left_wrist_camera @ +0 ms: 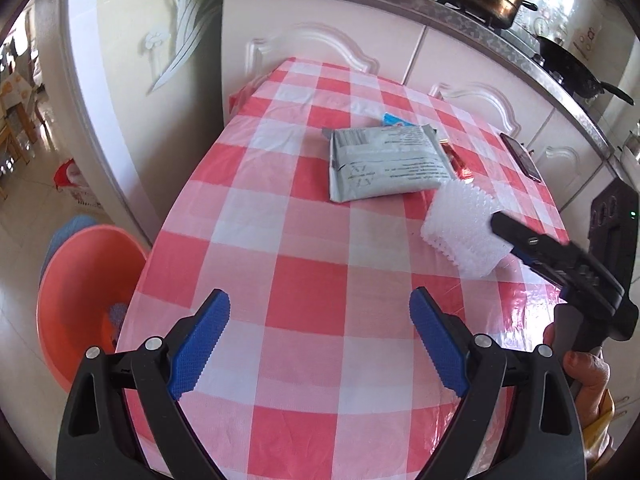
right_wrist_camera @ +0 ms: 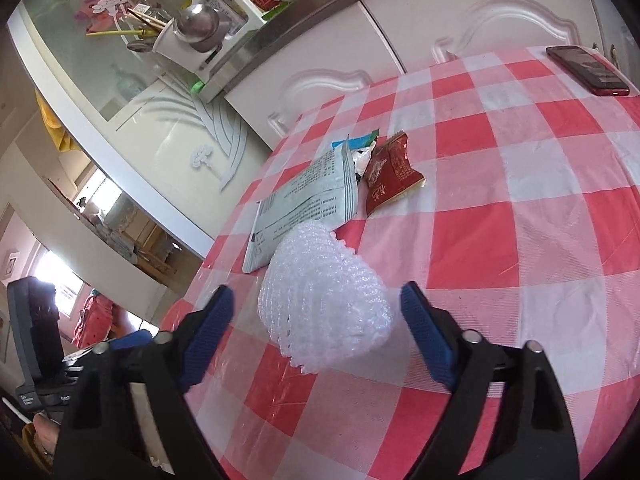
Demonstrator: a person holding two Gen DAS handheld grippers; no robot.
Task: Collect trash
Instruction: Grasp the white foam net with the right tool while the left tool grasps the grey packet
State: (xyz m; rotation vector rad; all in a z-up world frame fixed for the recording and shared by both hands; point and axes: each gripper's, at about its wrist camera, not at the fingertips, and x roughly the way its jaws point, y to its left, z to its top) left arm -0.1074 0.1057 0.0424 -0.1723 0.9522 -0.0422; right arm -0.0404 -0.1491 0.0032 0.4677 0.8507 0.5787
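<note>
Foam netting (right_wrist_camera: 324,304) lengthwise between tongs (right_wrist_camera: 316,312)

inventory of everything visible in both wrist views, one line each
foam net: 1, white, near table edge, between right jaws, pads not touching
grey mailer bag: 1, mid-table
red snack wrapper: 1, beside mailer
blue wrapper: 1, partly under mailer
phone: 1, dark red, far edge
tablecloth: 1, red-white check
basin: 1, orange, on floor
left hand-held gripper: open, empty
right hand-held gripper: open around net
</note>
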